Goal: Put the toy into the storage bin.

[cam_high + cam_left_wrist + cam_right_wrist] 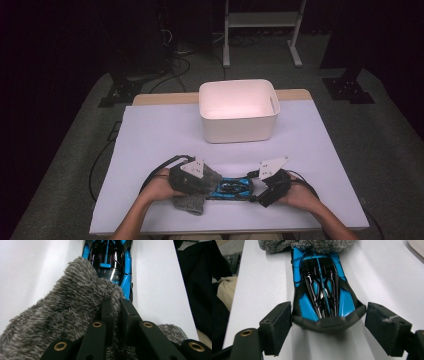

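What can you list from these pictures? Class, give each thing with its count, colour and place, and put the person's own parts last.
Toy car: one, blue and black, on the sheet at the near edge, between the two grippers.
Fuzzy cloth: one, grey, draped over the car's left end.
Bin: one, white, open-topped, nothing seen inside, toward the far side of the sheet.
Table sheet: one, white, covering the tabletop.
Metal stand: one, pale, on the floor behind the table.
Left gripper: one, black, jaws pinched on the cloth.
Right gripper: one, black, jaws spread either side of the car's near end; one pad at the car's edge, the other apart.
Hands: two, holding the grippers.
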A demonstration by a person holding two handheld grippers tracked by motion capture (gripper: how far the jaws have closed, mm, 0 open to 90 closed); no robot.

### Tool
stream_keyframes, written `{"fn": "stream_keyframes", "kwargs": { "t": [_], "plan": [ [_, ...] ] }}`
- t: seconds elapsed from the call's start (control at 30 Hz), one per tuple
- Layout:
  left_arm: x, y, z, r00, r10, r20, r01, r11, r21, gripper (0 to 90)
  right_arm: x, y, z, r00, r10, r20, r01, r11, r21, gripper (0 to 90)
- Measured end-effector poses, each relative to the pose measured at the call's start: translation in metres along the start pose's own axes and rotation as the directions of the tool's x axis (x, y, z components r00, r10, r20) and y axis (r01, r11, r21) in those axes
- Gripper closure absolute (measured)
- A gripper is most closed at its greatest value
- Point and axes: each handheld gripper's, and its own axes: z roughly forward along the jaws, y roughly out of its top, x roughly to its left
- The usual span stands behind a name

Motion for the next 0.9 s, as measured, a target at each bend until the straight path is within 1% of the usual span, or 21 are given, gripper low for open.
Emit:
{"fn": "stream_keyframes", "kwargs": {
  "t": [0.03,0.1,0.13,0.17,0.2,0.23,0.27,0.33,0.37,0.43,0.5,0.6,0.7,0.8,0.83,0.9],
  "plan": [
    [0.0,0.0,0.0,1.0,-0.001,0.001,0.001,1.0,0.001,82.2,0.002,-0.002,-0.001,0.9999,0.01,0.008,-0.01,1.0,-0.001,20.3],
    [0.001,0.003,-0.001,1.0,-0.004,0.002,0.004,1.0,-0.003,82.3,0.005,-0.007,-0.001,0.9992,0.016,0.037,-0.016,1.0,-0.001,21.5],
    [0.002,0.005,-0.001,1.0,0.0,0.0,0.0,1.0,-0.006,82.4,0.005,-0.01,0.0,0.9989,0.018,0.043,-0.018,1.0,0.0,22.9],
    [0.002,0.009,-0.001,1.0,0.004,0.003,-0.004,0.9999,-0.009,82.5,0.005,-0.012,0.001,0.9989,0.02,0.042,-0.02,1.0,0.003,25.6],
    [0.002,0.013,0.0,0.9999,0.014,0.006,-0.013,0.9998,-0.018,82.5,0.006,-0.013,0.002,0.9992,0.027,0.03,-0.027,1.0,0.007,30.7],
    [0.001,0.018,0.001,0.9997,0.023,0.01,-0.023,0.9995,-0.02,82.6,0.006,-0.014,0.004,0.9995,0.031,0.006,-0.032,0.999,0.014,36.3],
    [0.0,0.024,0.003,0.9991,0.039,0.017,-0.039,0.9991,-0.015,82.6,0.007,-0.014,0.006,0.9998,0.017,0.009,-0.017,1.0,0.01,36.1],
    [-0.001,0.033,0.007,0.9981,0.058,0.021,-0.057,0.9983,-0.011,82.6,0.006,-0.012,0.008,0.9997,0.024,0.003,-0.024,1.0,0.006,36.9],
    [-0.001,0.037,0.01,0.9975,0.065,0.026,-0.065,0.9978,-0.012,82.5,0.006,-0.012,0.008,0.9999,0.017,0.003,-0.017,1.0,0.001,36.9],
    [-0.001,0.046,0.015,0.9962,0.08,0.035,-0.08,0.9968,-0.008,82.6,0.006,-0.012,0.009,0.9998,0.022,-0.002,-0.022,1.0,-0.002,37.0],
    [-0.002,0.054,0.02,0.9947,0.091,0.048,-0.09,0.9958,-0.016,82.6,0.006,-0.013,0.009,0.9997,0.024,-0.002,-0.024,1.0,-0.006,37.2],
    [-0.004,0.068,0.029,0.9906,0.119,0.066,-0.119,0.9928,-0.011,82.7,0.006,-0.013,0.009,0.9997,0.025,-0.002,-0.025,1.0,-0.01,37.2],
    [-0.006,0.084,0.045,0.984,0.155,0.088,-0.157,0.9874,0.018,82.8,0.007,-0.011,0.011,0.9993,0.036,-0.004,-0.036,0.999,-0.014,37.4],
    [-0.006,0.095,0.058,0.9816,0.163,0.099,-0.167,0.9853,0.036,82.8,0.007,-0.011,0.014,0.9994,0.034,-0.004,-0.034,0.999,-0.023,37.5],
    [-0.005,0.097,0.059,0.9815,0.161,0.104,-0.165,0.9856,0.036,82.8,0.006,-0.011,0.013,0.9995,0.032,-0.005,-0.032,0.999,-0.022,37.3],
    [-0.003,0.098,0.062,0.9812,0.158,0.111,-0.161,0.9867,0.024,82.9,0.005,-0.013,0.011,0.9987,0.049,-0.01,-0.05,0.998,-0.024,35.5]
  ]
}}
